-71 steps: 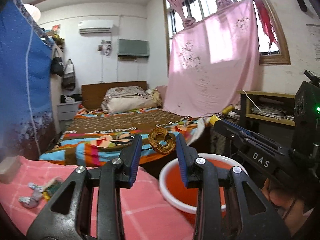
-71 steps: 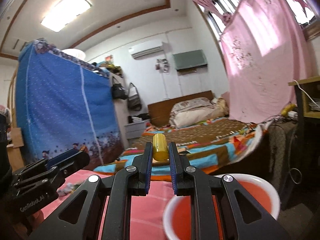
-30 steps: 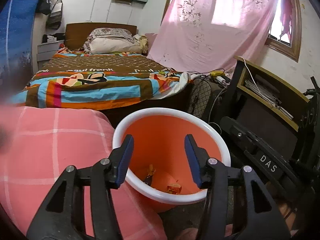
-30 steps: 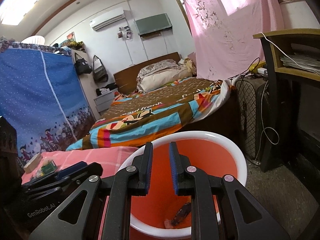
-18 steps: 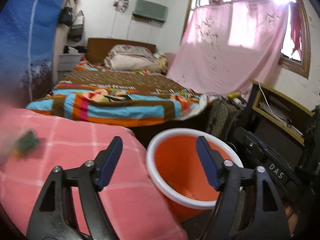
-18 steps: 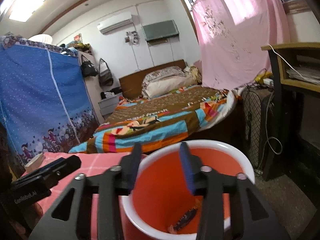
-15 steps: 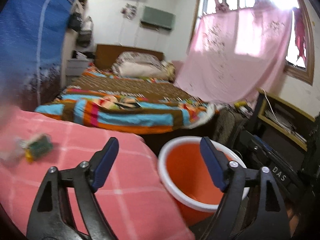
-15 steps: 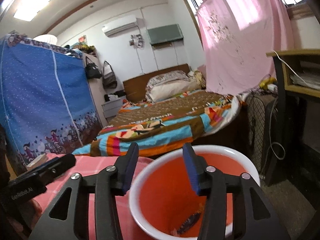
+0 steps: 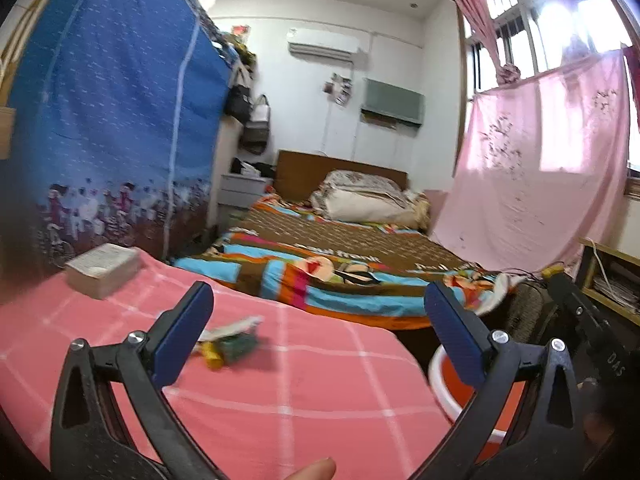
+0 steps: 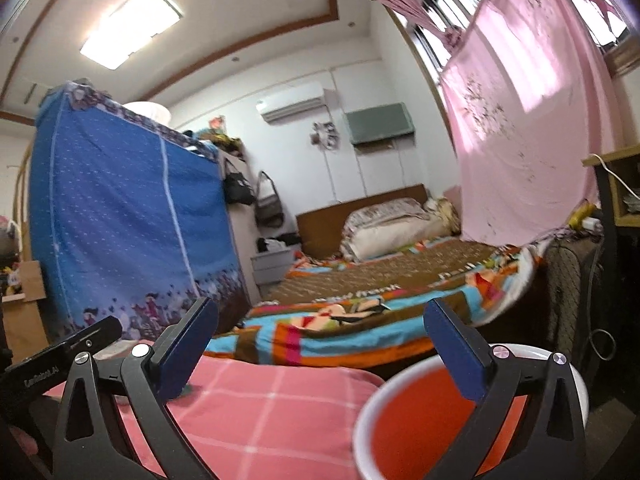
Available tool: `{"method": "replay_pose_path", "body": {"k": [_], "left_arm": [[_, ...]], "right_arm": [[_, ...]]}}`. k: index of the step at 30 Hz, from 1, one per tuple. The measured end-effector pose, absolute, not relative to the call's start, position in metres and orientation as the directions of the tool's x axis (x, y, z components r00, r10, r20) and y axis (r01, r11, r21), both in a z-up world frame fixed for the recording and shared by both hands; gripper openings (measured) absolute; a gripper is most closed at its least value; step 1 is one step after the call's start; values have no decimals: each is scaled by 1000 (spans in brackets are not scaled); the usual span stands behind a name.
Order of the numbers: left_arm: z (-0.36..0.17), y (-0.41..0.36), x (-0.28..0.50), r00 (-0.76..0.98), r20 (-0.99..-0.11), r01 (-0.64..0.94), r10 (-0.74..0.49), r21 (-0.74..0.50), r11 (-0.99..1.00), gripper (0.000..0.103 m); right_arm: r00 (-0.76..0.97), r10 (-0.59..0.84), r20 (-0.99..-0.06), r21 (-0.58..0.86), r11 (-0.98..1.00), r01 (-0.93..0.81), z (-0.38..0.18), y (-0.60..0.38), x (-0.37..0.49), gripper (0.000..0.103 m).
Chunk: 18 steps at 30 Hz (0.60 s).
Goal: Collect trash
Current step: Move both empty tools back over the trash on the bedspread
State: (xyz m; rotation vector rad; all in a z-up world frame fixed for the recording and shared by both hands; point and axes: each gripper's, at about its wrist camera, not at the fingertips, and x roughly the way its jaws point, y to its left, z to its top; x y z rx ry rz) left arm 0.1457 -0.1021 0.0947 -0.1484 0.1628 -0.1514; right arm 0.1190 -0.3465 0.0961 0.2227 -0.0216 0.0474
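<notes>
Small pieces of trash [image 9: 228, 344], a yellow bit and green-and-white wrappers, lie blurred on the pink checked tablecloth [image 9: 320, 380]. My left gripper [image 9: 316, 304] hovers over the cloth, its jaws opening wide with nothing between them; the trash sits just right of its left fingertip. The orange bucket [image 9: 448, 384] with a white rim stands below the table's right edge. My right gripper [image 10: 320, 320] is above the bucket [image 10: 400, 428] and the table edge, jaws opening, empty. What lies in the bucket is hidden.
A pale box [image 9: 102, 266] rests at the table's far left. Behind are a blue wardrobe [image 9: 112, 140], a bed with a striped cover [image 9: 340, 272] and a desk [image 9: 612, 272] at right. A thumb [image 9: 312, 470] shows at the bottom edge.
Both grippers rose from over the bucket and swung left toward the table. Their jaws spread from narrow to wide. The ring and the yellow cylinder held earlier are gone from them.
</notes>
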Motion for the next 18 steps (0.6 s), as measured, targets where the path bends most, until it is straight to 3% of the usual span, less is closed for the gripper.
{"method": "replay_pose_path", "body": {"k": [11,18], "left_arm": [[86,-50,131,995,-88,37,-43,-67,997,103],[72,-22,137,991,-135,15,-21,-43,999,103]], "right_arm": [[984,144,108,148,976,-159,94,-292,127,103],[978,193,76,116,973,-201,89,-260,146,103]]}}
